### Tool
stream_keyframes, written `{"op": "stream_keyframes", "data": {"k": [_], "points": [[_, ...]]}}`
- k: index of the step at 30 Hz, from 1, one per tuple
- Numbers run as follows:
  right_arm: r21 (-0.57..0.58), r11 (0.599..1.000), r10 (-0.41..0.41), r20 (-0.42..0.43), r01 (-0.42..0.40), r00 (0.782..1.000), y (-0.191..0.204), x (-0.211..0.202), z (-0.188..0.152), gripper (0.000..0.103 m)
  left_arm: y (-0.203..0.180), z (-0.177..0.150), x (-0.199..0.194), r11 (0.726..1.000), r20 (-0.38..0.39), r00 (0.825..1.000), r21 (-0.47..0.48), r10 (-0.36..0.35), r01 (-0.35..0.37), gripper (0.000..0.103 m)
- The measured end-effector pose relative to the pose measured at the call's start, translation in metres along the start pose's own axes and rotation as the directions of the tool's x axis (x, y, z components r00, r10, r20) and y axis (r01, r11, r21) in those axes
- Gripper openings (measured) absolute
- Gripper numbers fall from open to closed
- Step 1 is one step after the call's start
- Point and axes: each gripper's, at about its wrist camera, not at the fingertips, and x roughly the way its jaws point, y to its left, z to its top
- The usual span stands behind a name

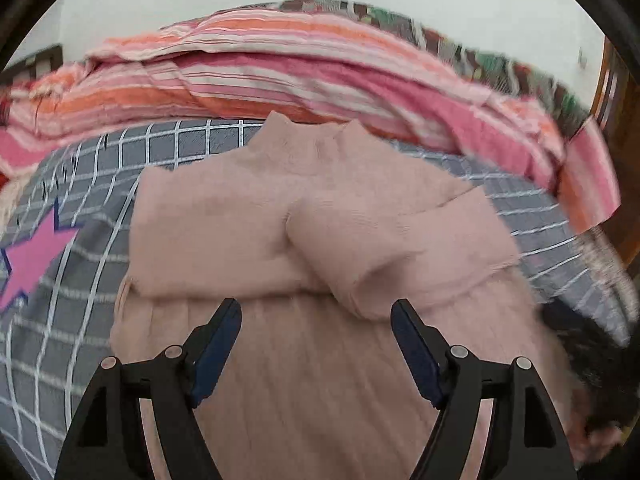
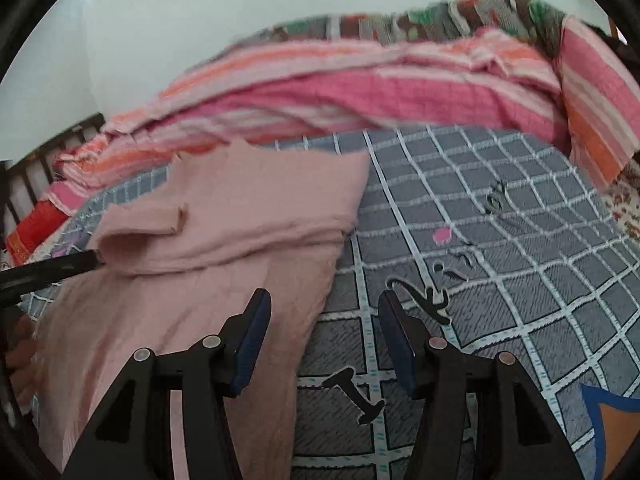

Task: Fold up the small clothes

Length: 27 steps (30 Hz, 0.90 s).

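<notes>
A pale pink knit sweater point(image 1: 280, 216) lies on the grey checked bed sheet point(image 1: 100, 184), collar at the far end, both sleeves folded across its body. My left gripper point(image 1: 316, 312) is open and empty, hovering over the sweater's lower body just short of the folded sleeves. In the right wrist view the sweater point(image 2: 240, 208) fills the left half. My right gripper point(image 2: 324, 304) is open and empty, above the sweater's right edge where it meets the sheet point(image 2: 500, 240). A black part of the left gripper point(image 2: 48, 270) shows at the left edge, near the sleeve.
A pink and orange striped blanket point(image 1: 320, 76) is bunched along the far side of the bed, also in the right wrist view point(image 2: 380, 92). A pink star point(image 1: 28, 256) is printed on the sheet at left. A dark wooden headboard point(image 2: 36, 168) stands far left.
</notes>
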Motion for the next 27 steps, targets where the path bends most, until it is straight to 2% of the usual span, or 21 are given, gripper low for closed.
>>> {"op": "stream_keyframes", "data": {"k": [3,5,7,11,15,21,24,27], "points": [[-0.021,1.0,-0.004,0.031,0.005,1.0,0.003,-0.003,0.0,0.055,-0.003,0.008,0.018,0.998,-0.01,0.998,0.023,0.06,-0.06,0.076],[-0.035,0.999,0.005,0.022,-0.005,1.0,0.005,-0.002,0.0,0.055,0.001,0.014,0.018,0.997,0.03,0.997,0.009,0.077,-0.077,0.074],[-0.033,0.999,0.019,0.019,-0.018,1.0,0.004,-0.002,0.0,0.055,0.017,0.019,0.01,0.994,0.08,0.991,-0.05,0.104,-0.1,0.072],[-0.017,0.999,0.037,0.051,-0.036,0.998,0.001,-0.007,0.0,0.055,0.056,0.02,-0.005,0.985,0.106,0.994,-0.171,0.034,-0.015,0.067],[-0.015,0.998,0.058,0.039,-0.058,0.998,0.0,-0.005,0.0,0.055,0.081,0.015,-0.006,0.982,0.079,0.997,-0.191,0.01,0.005,0.06],[0.012,0.997,0.072,0.032,-0.073,0.997,-0.004,-0.003,0.001,0.055,0.106,0.001,0.004,0.956,0.042,0.994,-0.272,-0.098,0.105,0.046],[0.01,0.997,0.073,0.032,-0.073,0.997,-0.004,-0.003,0.001,0.055,0.099,-0.005,0.006,0.968,0.021,0.995,-0.231,-0.096,0.098,0.046],[0.009,0.997,0.074,0.032,-0.074,0.997,-0.003,-0.003,0.0,0.055,0.09,-0.009,0.004,0.985,0.005,0.999,-0.167,-0.033,0.034,0.047]]}}
